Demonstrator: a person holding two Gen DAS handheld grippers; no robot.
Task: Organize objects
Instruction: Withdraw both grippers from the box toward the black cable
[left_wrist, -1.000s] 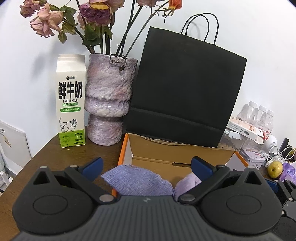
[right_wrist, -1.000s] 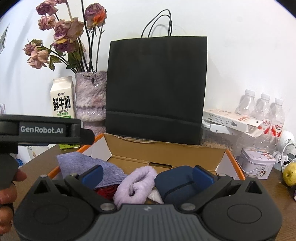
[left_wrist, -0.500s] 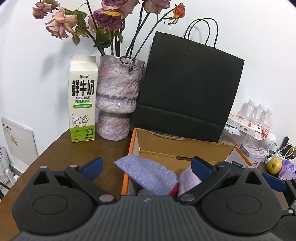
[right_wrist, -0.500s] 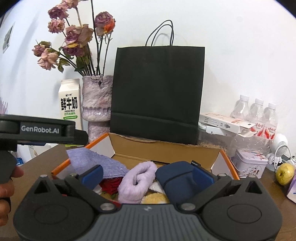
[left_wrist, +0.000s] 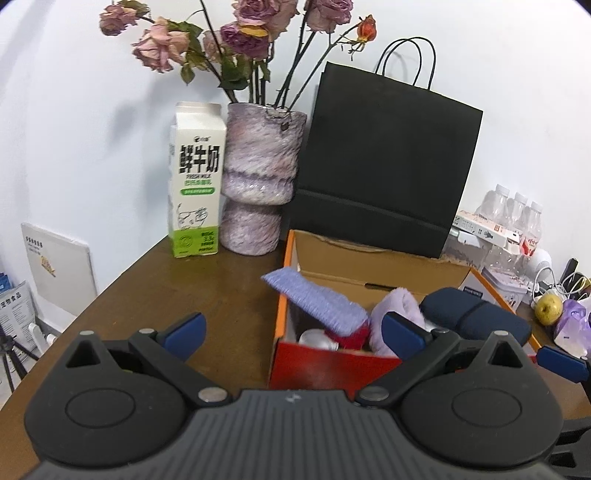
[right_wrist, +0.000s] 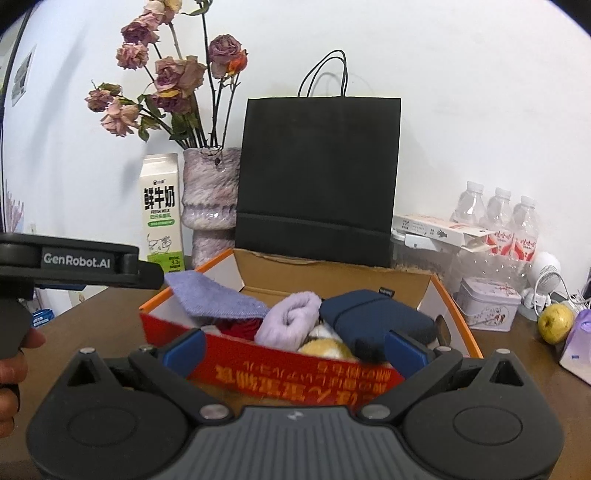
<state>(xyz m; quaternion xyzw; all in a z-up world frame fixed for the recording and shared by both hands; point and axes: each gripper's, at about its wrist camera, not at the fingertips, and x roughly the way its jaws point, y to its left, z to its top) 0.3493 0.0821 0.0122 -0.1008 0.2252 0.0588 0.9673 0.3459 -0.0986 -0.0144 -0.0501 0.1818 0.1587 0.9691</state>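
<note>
The left gripper (left_wrist: 291, 332) has a matte black body with a ribbed grey centre plate, two round black discs flanking that plate, silver screw heads at the linkage pivots, and blue pads on its fingertips (left_wrist: 184, 329). The right gripper (right_wrist: 294, 349) is built alike. Left of the right gripper, a black bar reads "GenRobot.AI" in white, and below it shows the person's bare hand (right_wrist: 13, 373).

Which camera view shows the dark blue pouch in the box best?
The right wrist view: the dark blue pouch lies near the centre, with its band visible. In the left wrist view the pouch sits toward the right edge, partly hidden behind the left tongs.
</note>
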